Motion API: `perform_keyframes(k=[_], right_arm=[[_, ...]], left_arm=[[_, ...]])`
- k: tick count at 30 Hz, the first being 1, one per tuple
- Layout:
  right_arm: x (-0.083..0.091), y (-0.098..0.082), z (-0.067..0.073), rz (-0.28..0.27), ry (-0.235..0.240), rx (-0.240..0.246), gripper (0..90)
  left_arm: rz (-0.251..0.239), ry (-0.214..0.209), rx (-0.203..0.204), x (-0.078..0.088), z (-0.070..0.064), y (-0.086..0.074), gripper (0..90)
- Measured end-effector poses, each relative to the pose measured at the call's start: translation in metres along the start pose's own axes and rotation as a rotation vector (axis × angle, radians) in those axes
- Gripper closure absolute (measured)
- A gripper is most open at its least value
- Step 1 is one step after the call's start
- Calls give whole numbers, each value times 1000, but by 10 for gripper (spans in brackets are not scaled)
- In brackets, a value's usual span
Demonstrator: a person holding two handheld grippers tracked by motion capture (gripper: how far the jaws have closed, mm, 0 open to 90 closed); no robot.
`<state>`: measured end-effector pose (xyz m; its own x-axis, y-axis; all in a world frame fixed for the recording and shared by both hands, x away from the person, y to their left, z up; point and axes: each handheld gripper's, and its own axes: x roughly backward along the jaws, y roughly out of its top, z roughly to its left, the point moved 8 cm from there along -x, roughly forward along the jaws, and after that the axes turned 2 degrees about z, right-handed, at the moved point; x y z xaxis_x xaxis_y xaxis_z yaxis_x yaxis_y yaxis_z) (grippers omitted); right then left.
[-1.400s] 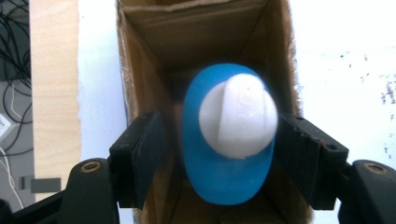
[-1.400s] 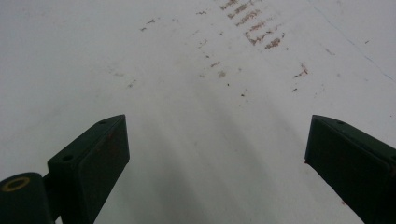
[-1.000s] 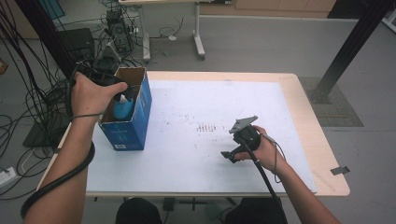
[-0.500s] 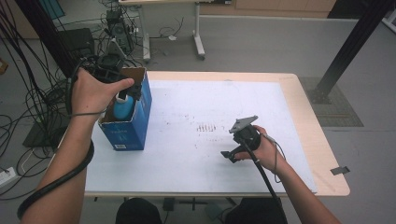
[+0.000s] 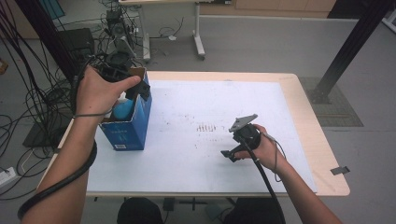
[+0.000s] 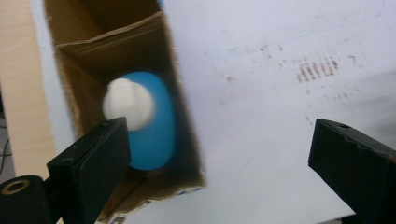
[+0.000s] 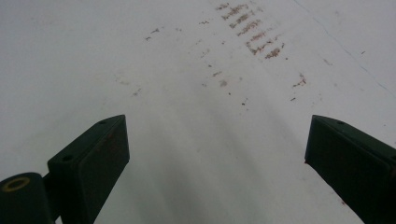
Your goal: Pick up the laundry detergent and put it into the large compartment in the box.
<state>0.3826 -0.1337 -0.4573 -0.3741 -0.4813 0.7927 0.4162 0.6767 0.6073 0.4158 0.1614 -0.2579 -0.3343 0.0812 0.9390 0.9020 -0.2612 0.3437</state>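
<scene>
The left tool (image 5: 122, 70) hangs over the open top of a blue cardboard box (image 5: 125, 130) that stands upright near the left edge of the desk (image 5: 308, 116), on the white sheet (image 5: 201, 158) that covers most of the top. Its jaws have just been opening and now stand wide apart with nothing between them. In the left gripper view they frame a blue bottle (image 6: 154, 135) with a white cap (image 6: 128, 103), which sits upright inside the box, between its brown inner walls; the picture is somewhat blurred, so whether the bottle leans against a wall is hard to say. The right tool (image 5: 238, 147) rests low over the sheet toward the right of the desk, well apart from the box, held in the person's right hand (image 5: 264, 151). Its jaws are also spread wide and empty, and beyond them lies a patch of small brownish marks (image 7: 250, 28) on the sheet.
</scene>
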Motion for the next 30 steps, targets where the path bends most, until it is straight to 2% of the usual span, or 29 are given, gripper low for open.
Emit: perform_keyframes(k=[2, 3, 6, 7, 8, 9, 11, 12, 13, 17, 21, 25, 30], right_arm=[[3, 1, 0, 5, -6, -4, 61], [5, 1, 0, 7, -9, -2, 61], [8, 1, 0, 5, -13, -8, 61], [8, 1, 0, 5, -13, -8, 61], [10, 1, -1, 6, -19, -11, 61], [10, 1, -1, 6, -19, -11, 61], [13, 0, -2, 6, -24, -23, 61], [13, 0, -2, 6, -24, -23, 61], [15, 0, -3, 4, -28, -26, 61], [19, -2, -6, 1, -36, -36, 61], [20, -4, -8, 4, -41, -37, 61], [20, -4, -10, 7, -45, -32, 60], [22, -4, -12, 3, -48, -34, 60]], left_arm=[[11, -14, -29, 0, -10, 0, 62], [16, -30, -50, 0, -19, 1, 63], [31, -40, -85, -1, -32, 2, 64], [31, -40, -85, -1, -32, 2, 65], [41, -51, -108, -3, -42, 3, 66], [41, -51, -108, -3, -42, 3, 67], [52, -69, -127, -9, -54, 4, 67], [52, -69, -127, -9, -54, 4, 68], [63, -77, -145, -13, -62, 4, 68], [79, -90, -169, -27, -77, 5, 69], [91, -101, -179, -38, -86, 3, 70], [116, -118, -192, -59, -97, -2, 71], [141, -114, -201, -74, -103, -8, 73]])
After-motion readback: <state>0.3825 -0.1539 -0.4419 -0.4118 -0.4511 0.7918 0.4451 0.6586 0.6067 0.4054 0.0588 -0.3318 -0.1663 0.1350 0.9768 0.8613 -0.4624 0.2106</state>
